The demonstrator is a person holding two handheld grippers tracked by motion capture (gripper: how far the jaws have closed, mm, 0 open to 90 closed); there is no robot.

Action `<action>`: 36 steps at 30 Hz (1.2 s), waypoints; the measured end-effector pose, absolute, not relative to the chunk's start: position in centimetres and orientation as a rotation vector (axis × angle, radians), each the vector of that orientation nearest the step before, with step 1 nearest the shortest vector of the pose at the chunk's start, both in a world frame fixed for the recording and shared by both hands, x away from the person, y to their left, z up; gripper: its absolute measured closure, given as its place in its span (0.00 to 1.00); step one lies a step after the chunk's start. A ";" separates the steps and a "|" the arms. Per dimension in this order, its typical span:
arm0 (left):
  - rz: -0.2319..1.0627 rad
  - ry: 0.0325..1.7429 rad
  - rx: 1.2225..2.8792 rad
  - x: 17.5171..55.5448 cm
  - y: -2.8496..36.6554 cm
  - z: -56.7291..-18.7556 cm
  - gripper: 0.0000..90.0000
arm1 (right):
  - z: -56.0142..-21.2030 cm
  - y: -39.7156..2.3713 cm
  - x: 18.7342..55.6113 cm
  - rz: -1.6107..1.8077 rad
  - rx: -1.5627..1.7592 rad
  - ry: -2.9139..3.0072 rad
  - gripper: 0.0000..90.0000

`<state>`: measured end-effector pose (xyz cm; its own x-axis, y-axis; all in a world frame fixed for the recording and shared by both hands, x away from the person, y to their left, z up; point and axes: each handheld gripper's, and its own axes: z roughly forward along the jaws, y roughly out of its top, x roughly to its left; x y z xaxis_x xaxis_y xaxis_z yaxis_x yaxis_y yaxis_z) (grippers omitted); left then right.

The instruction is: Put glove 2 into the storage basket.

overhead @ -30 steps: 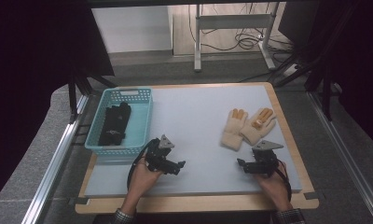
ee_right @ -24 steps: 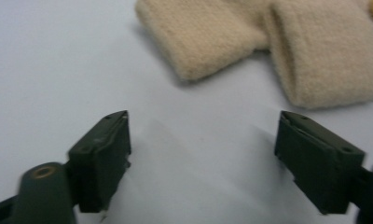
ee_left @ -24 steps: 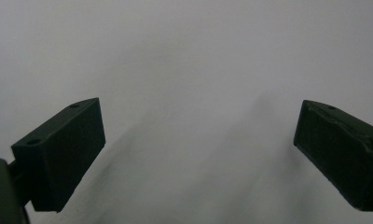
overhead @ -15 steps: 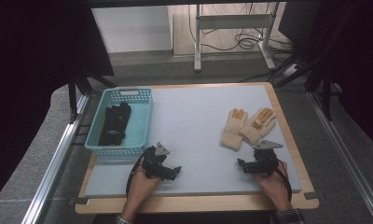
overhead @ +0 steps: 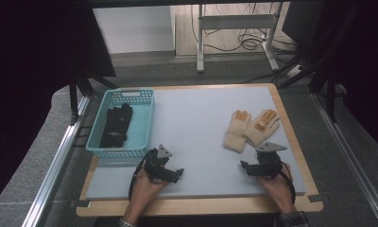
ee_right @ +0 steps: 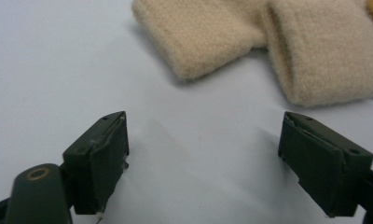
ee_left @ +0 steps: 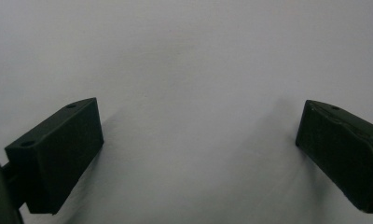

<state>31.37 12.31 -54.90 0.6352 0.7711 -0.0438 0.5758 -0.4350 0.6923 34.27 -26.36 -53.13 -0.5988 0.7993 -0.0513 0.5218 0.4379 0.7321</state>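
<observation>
Grippers both rest low on the pale grey table mat [overhead: 201, 123], near its front edge, each held in one of the person's hands. Left black two-jaw gripper [overhead: 176, 173] sits just in front of the turquoise plastic slotted basket [overhead: 148, 124]; in the left gripper view its jaws stand wide apart over bare mat, nothing between them. Right black two-jaw gripper [overhead: 244, 167] sits at the front right of the mat, just short of the pair of cream knitted work gloves with orange fingertips [overhead: 251, 129]. Jaws wide here too (right gripper view: both pads clear of the mat fabric, gap empty).

Gloves lie flat at right of centre on the mat, side by side and overlapping at the palm edge, fingers pointing away from the person, cuffs towards the right gripper. In the right gripper view the two ribbed cuffs [ee_right: 250, 42] lie just beyond the jaw tips, near but not touching; the left cuff is partly tucked under the right one.

Basket stands at the mat's left edge, long side running front to back. Inside it lies a dark black fabric bundle [overhead: 115, 125] (cannot tell its exact form). Gloves and basket are well apart.
</observation>
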 end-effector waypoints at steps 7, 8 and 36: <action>0.368 1.048 2.162 31.4 12.3 -54.9 0.01 | -52.8 -26.5 34.1 1.024 1.137 2.308 0.27; 0.371 1.043 2.165 31.4 12.4 -54.9 0.01 | -52.6 -26.5 34.1 1.031 1.137 2.306 0.27; 0.372 1.043 2.168 31.4 12.4 -54.9 0.02 | -48.1 -23.7 43.7 1.006 1.052 2.284 0.38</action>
<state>31.37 12.39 -54.88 0.6359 0.7708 -0.0389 0.5724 -0.4372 0.6937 43.65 -23.74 -48.06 -0.6199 0.7808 -0.0781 0.4693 0.4487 0.7606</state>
